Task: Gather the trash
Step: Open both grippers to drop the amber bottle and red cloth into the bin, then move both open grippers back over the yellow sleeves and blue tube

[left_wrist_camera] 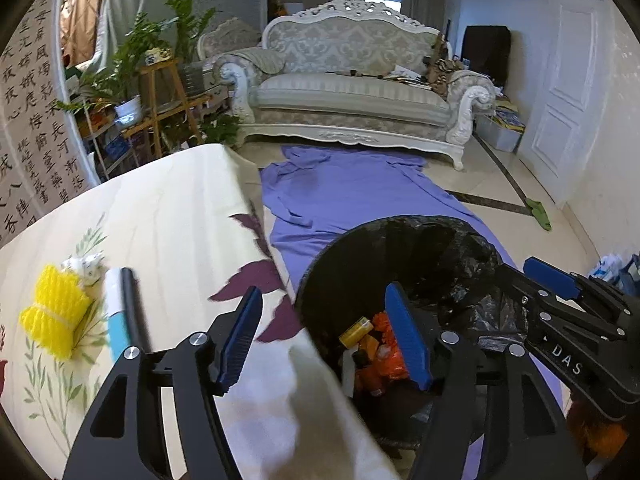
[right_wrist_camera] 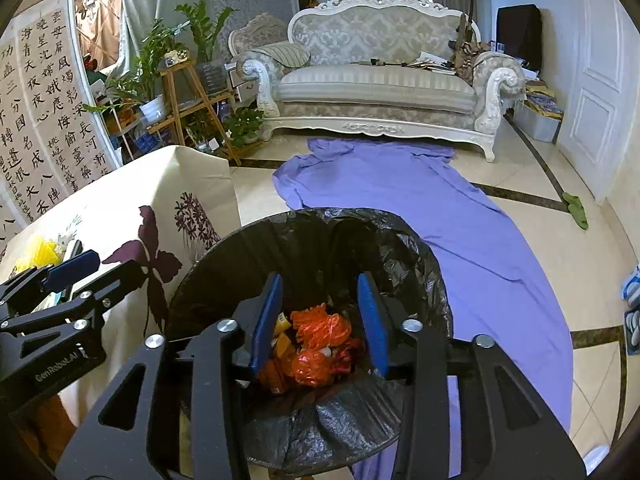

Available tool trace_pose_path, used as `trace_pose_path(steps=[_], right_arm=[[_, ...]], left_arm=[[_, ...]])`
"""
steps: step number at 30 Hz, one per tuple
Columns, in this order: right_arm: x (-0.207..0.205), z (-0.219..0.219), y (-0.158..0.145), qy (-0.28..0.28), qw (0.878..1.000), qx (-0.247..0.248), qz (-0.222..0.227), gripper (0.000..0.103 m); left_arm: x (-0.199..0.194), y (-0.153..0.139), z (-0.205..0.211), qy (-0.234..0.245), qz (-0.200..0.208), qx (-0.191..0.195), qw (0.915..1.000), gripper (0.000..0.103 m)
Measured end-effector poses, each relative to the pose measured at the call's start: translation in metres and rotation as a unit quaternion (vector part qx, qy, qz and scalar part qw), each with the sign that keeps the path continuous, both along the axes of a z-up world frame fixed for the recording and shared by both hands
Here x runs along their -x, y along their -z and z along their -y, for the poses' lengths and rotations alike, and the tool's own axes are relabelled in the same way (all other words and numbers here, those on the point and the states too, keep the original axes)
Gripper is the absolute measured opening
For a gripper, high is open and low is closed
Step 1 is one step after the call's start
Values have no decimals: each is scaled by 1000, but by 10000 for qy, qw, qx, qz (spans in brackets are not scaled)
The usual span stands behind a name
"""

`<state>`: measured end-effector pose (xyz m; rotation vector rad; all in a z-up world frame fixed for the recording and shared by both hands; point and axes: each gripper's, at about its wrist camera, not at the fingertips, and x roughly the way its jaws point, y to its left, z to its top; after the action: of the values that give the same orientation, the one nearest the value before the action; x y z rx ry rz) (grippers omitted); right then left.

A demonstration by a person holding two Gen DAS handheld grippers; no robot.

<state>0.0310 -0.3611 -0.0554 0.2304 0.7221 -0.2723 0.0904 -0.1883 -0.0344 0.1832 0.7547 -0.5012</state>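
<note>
Yellow foam netting (left_wrist_camera: 54,316) and a pen (left_wrist_camera: 134,312), lengthwise near to far, are left on the tablecloth (left_wrist_camera: 168,216), left of the empty, spread left gripper (left_wrist_camera: 326,336); the right gripper (right_wrist_camera: 320,322) is held parted, empty, over the bin (right_wrist_camera: 224,248).

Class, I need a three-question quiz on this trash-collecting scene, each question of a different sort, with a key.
1. True or false: the left gripper holds a piece of trash.
2. Multiple choice: the trash bin is lined with A) a black plastic bag, B) a white paper bag, C) nothing.
3. Short answer: which yellow item lies on the floral tablecloth beside the crumpled paper and the pen?

Key:
1. False; both it and the right gripper are open and empty over the bin.
2. A
3. The yellow foam fruit net.
</note>
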Motion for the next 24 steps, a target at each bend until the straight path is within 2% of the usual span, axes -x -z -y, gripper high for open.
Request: trace_pose_path(steps=[5, 13, 24], right_arm=[[3, -15, -4, -112, 9999, -100, 28, 40], [-2, -69, -6, -723, 9971, -220, -11, 41], [-24, -152, -15, -1651, 9862, -123, -23, 40]], left_arm=[[7, -4, -26, -238, 42, 4, 9997, 65], [14, 4, -82, -830, -113, -50, 9965, 65], [11, 4, -162, -1722, -90, -136, 9849, 65]])
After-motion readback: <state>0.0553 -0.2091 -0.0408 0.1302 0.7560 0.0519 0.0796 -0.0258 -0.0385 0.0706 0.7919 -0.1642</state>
